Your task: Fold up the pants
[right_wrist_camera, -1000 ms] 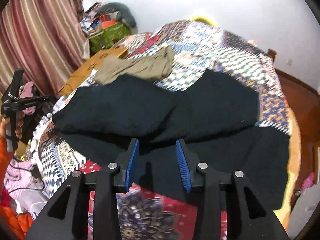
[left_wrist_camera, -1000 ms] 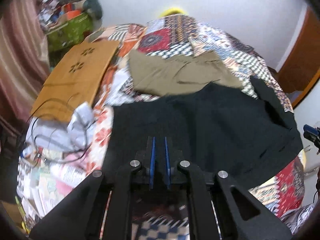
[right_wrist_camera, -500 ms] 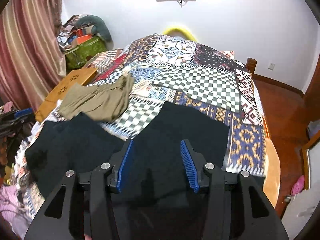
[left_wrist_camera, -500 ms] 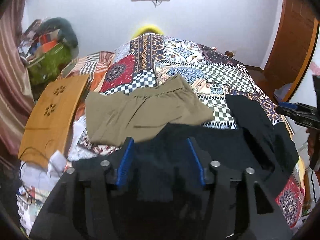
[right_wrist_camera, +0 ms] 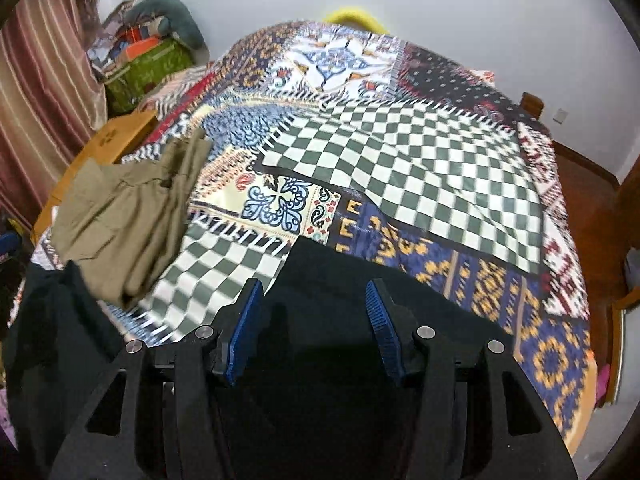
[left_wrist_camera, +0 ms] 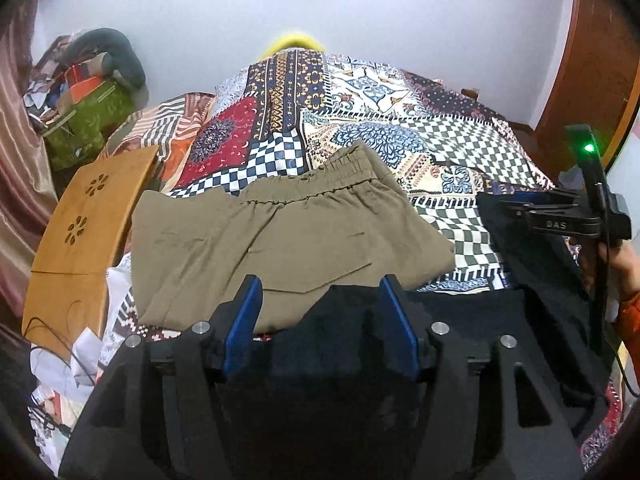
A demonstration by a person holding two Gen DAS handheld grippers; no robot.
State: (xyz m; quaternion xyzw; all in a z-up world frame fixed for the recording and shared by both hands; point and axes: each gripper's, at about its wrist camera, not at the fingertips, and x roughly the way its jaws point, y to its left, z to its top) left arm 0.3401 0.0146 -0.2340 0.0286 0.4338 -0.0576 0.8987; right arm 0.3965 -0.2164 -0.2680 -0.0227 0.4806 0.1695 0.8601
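Both claws are wide open and hold nothing: the left claw [left_wrist_camera: 320, 312] and the right claw [right_wrist_camera: 312, 316] each hang just above dark cloth, with their blue pads spread apart.

Under everything lies the patchwork bed cover [right_wrist_camera: 400, 152]. On its near edge are the black pants [right_wrist_camera: 340, 280], the biggest piece of clothing. They spread from left to right across the front of both views, so their long axis seems to run sideways to the claws, not away from them. I cannot tell which end is the waist. Each claw is over its own side of the pants, so neither is clearly nearer.

Smaller, the olive pants [left_wrist_camera: 280, 240] lie just behind, nearer to the left claw, with the elastic waist pointing away toward the wall. The black cloth covers their near edge a little.
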